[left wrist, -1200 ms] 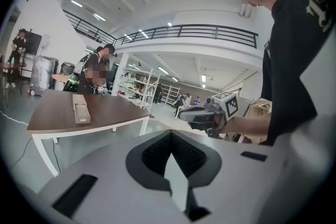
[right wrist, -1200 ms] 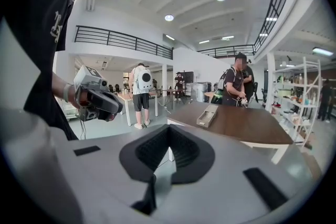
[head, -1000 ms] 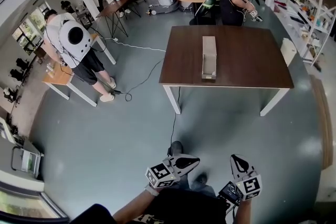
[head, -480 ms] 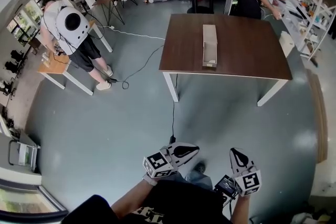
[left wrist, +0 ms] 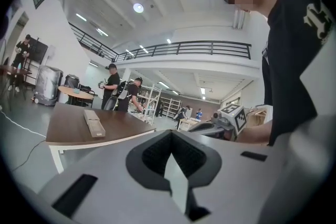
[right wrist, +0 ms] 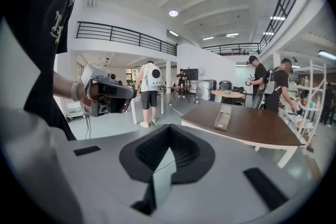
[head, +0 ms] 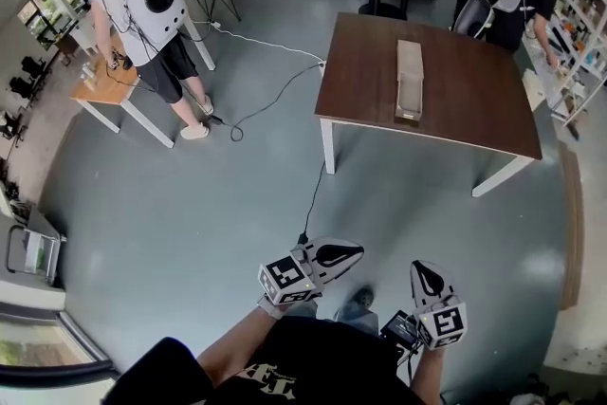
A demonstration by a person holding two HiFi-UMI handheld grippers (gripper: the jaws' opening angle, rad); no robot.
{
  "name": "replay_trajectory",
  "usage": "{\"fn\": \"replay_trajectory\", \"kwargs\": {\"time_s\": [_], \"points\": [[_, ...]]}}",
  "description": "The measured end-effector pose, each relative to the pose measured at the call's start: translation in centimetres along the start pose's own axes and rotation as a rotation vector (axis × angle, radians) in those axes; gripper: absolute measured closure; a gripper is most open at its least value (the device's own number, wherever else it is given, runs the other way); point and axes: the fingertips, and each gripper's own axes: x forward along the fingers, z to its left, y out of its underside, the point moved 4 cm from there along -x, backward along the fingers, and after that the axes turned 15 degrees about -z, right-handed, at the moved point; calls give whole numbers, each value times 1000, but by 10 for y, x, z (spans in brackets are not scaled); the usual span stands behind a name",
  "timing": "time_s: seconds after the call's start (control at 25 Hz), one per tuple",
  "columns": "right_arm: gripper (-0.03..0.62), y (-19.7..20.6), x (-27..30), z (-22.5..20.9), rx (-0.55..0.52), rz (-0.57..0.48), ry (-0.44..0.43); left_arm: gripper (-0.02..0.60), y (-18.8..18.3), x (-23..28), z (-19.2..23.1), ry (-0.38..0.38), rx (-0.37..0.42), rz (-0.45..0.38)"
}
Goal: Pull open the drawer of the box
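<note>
box (head: 410,81) lies on tabletop (head: 474,114) at upper right of frame; left gripper (head: 336,253) and right gripper (head: 426,277) at bottom centre, well apart from it, jaws closed on nothing.

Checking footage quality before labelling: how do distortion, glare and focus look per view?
Head view: strong fisheye bending, even light, box sharp on the table. Left gripper view: dark circular vignette, ceiling lamps glare. Right gripper view: same vignette, table clear.

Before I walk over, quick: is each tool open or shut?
Left tool: closed, empty.
Right tool: closed, empty.
</note>
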Motion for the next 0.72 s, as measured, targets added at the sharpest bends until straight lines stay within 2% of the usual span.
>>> {"fn": "replay_trajectory", "kwargs": {"time_s": [0.4, 0.72], "points": [[606, -16, 59, 55, -26, 13, -62, 577, -18, -52, 26, -25, -4, -35], [606, -21, 84, 79, -42, 6, -41, 577, -20, -77, 44, -6, -11, -24]]}}
